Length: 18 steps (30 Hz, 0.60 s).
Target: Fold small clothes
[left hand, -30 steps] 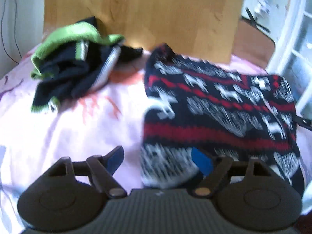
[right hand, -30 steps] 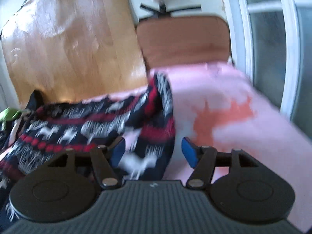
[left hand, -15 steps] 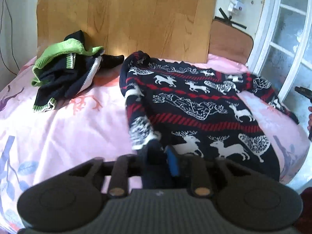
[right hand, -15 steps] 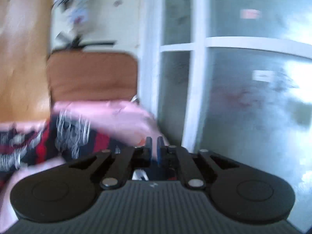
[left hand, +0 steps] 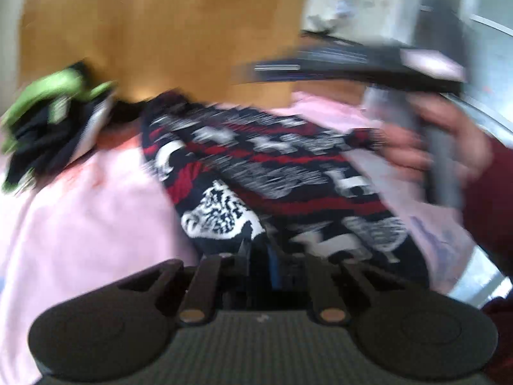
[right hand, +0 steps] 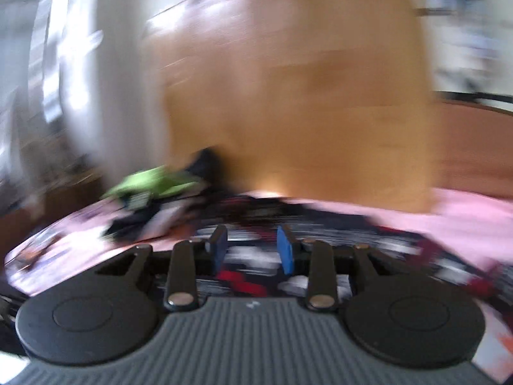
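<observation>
**knitfan:** So the left gripper (left hand: 259, 263) is pressed tight on the near hem of the patterned sweater (left hand: 275, 173), dead centre at 6 o'clock in its own view. Its jaws have just been closing and the knit is bunched right between them. The rest of the sweater runs away toward 1 o'clock across the pink sheet (left hand: 89, 211).

**foldbot_dave:** And the right one?

**knitfan:** In its own view the right gripper (right hand: 253, 250) has its blue pads standing apart with nothing pinched. The jaws have just been opening, and the sweater (right hand: 320, 224) only lies blurred on the bed past them. In the left view a hand (left hand: 426, 147) holds it at about 2 o'clock, above the far sleeve.

**foldbot_dave:** What's the green thing?

**knitfan:** A crumpled green-and-navy garment (left hand: 54, 118) at 10 o'clock, just beside the sweater's shoulder, against the wooden board (left hand: 179, 32).

**foldbot_dave:** Risks?

**knitfan:** My guess: only one corner is held, so pulling the hem over now would drag the whole thing skewed and give a crooked fold. The right side is moving fast too, everything's smeared, so it could easily miss the sleeve or snag the sheet instead. And a wide sweep might catch that green pile.
</observation>
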Tool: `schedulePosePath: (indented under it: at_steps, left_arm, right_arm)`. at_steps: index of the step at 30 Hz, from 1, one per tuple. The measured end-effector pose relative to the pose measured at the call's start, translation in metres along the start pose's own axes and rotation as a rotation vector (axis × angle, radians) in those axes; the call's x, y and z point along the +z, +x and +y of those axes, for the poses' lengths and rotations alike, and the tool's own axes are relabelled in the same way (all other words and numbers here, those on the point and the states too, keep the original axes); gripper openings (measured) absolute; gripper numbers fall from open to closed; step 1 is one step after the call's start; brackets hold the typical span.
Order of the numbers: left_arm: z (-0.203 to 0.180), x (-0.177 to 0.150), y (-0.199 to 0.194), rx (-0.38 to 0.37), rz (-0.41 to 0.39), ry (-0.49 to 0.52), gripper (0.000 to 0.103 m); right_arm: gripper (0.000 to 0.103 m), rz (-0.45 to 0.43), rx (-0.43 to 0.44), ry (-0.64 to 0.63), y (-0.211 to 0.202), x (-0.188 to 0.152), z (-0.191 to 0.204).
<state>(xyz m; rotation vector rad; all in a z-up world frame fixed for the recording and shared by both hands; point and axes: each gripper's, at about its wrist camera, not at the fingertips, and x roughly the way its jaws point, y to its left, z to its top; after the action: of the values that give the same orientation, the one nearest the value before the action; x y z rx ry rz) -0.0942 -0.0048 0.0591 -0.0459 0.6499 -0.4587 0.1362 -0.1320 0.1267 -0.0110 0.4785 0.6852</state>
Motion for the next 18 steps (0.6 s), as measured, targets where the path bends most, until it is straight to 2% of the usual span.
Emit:
schedulePosePath:
  at_steps: [2, 5, 6, 9, 12, 14, 15, 16, 17, 18]
  left_arm:
    - [-0.015, 0.002, 0.012, -0.007, 0.01, 0.065, 0.01]
    - [-0.029, 0.002, 0.025, -0.037, 0.024, 0.139, 0.01]
    - [-0.031, 0.001, 0.025, -0.05, 0.026, 0.156, 0.01]
    - [-0.04, -0.004, 0.024, -0.113, 0.019, 0.216, 0.009]
    - [-0.047, -0.008, 0.024, -0.153, 0.007, 0.265, 0.009]
    - [-0.047, -0.01, 0.026, -0.171, 0.005, 0.263, 0.009]
    - [-0.046, -0.009, 0.027, -0.173, 0.007, 0.255, 0.009]
    - [-0.045, -0.009, 0.027, -0.176, 0.007, 0.247, 0.009]
    - [-0.043, -0.009, 0.027, -0.174, 0.005, 0.239, 0.009]
    - [-0.042, -0.009, 0.027, -0.165, -0.001, 0.231, 0.009]
  right_arm:
    - [0.037, 0.091, 0.067, -0.03, 0.046, 0.013, 0.022]
    - [0.037, 0.241, 0.123, -0.038, 0.107, 0.025, 0.033]
    - [0.037, 0.303, 0.136, -0.032, 0.13, 0.029, 0.036]
    - [0.037, 0.479, 0.134, -0.059, 0.163, 0.023, 0.045]
    - [0.041, 0.602, 0.092, -0.182, 0.159, -0.002, 0.061]
    - [0.04, 0.647, 0.063, -0.255, 0.15, -0.018, 0.066]
    - [0.027, 0.643, 0.063, -0.277, 0.147, -0.025, 0.066]
    - [0.009, 0.631, 0.057, -0.29, 0.144, -0.027, 0.066]
    - [0.009, 0.621, 0.047, -0.286, 0.144, -0.026, 0.068]
    - [0.009, 0.606, 0.073, -0.241, 0.142, -0.022, 0.067]
